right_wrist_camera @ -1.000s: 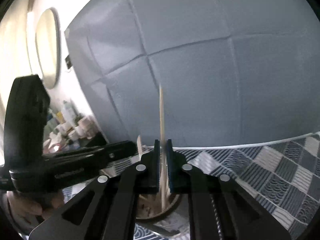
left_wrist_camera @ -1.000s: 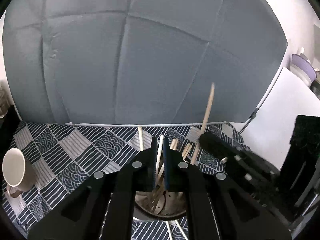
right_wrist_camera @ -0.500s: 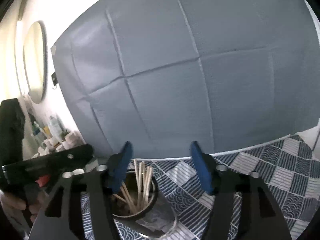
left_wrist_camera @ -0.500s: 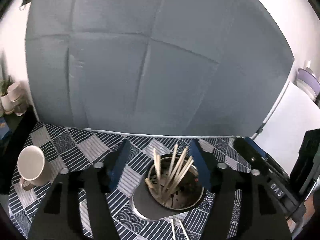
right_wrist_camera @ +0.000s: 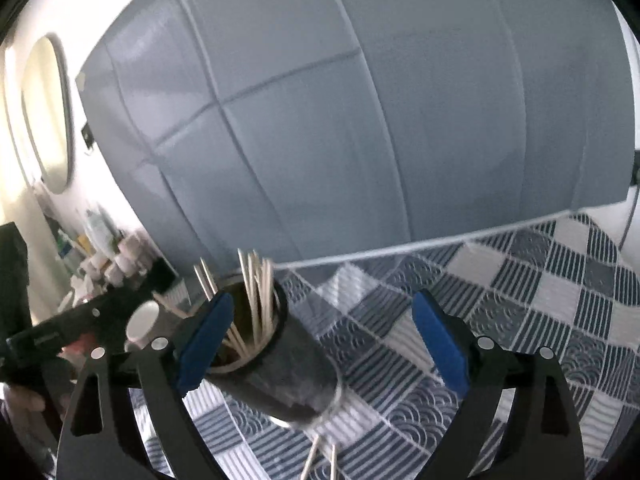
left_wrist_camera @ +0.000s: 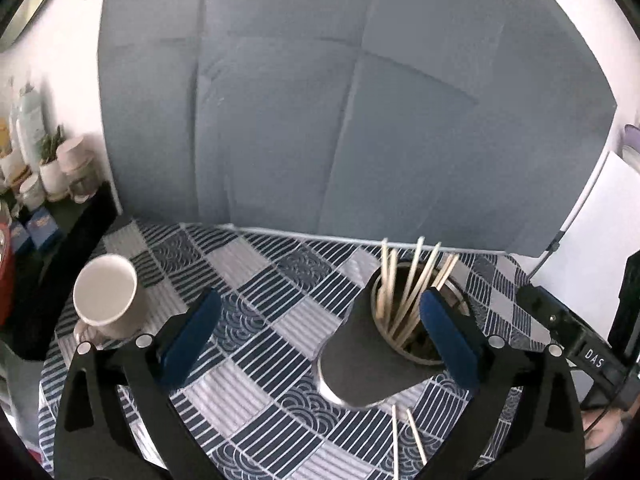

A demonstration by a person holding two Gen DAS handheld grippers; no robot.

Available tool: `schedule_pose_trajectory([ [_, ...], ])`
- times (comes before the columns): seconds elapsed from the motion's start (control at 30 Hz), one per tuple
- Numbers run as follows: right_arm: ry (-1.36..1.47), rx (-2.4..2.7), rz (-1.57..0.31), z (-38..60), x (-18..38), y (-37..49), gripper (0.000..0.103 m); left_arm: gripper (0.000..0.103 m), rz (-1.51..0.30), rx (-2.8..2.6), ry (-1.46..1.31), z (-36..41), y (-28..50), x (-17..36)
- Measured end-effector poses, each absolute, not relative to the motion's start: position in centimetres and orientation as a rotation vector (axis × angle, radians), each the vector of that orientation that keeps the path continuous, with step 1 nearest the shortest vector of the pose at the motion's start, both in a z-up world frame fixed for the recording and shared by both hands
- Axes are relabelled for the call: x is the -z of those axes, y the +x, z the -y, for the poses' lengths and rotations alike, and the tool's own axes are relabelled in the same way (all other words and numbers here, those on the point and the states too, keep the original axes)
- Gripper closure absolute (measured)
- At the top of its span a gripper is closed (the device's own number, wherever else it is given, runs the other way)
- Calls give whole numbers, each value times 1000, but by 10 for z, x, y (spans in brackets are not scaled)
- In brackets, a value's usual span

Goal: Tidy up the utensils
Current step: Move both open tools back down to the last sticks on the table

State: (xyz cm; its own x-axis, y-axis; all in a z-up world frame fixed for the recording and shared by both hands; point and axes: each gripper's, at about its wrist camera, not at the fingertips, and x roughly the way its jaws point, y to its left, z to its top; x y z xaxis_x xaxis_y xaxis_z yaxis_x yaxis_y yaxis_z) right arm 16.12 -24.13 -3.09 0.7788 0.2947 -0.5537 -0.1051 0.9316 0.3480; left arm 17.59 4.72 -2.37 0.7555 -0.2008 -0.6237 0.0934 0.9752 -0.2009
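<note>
Your left hand-held gripper (left_wrist_camera: 320,334) and right hand-held gripper (right_wrist_camera: 322,340) gape, released, beside the chopstick-filled (left_wrist_camera: 408,288) holder (left_wrist_camera: 368,360); the mug (left_wrist_camera: 106,300) sits empty.

Home: patterned tablecloth (left_wrist_camera: 256,280), mug (left_wrist_camera: 106,298), cluttered shelf (left_wrist_camera: 36,184).

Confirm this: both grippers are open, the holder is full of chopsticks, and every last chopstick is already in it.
Not quite. Two chopsticks still lie on the tablecloth in front of the holder, as the left wrist view shows. The rest is right: the left gripper and right gripper are open, and the holder has many chopsticks standing in it.
</note>
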Motion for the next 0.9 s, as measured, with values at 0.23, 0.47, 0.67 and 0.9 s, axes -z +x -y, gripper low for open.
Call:
schedule_pose_trajectory([
  [0.23,251,-222,-767,237,64,147,16,6,-801,165,-150,-48,168,60],
  [0.47,214,-219,-888,235,93,132,16,6,-937,187,-158,-39,166,107],
  [0.67,193,-213,-979,233,120,121,16,6,-1039,201,-133,-26,160,135],
  [0.9,152,-225,-1060,229,148,111,16,6,-1122,216,-121,-14,150,158],
])
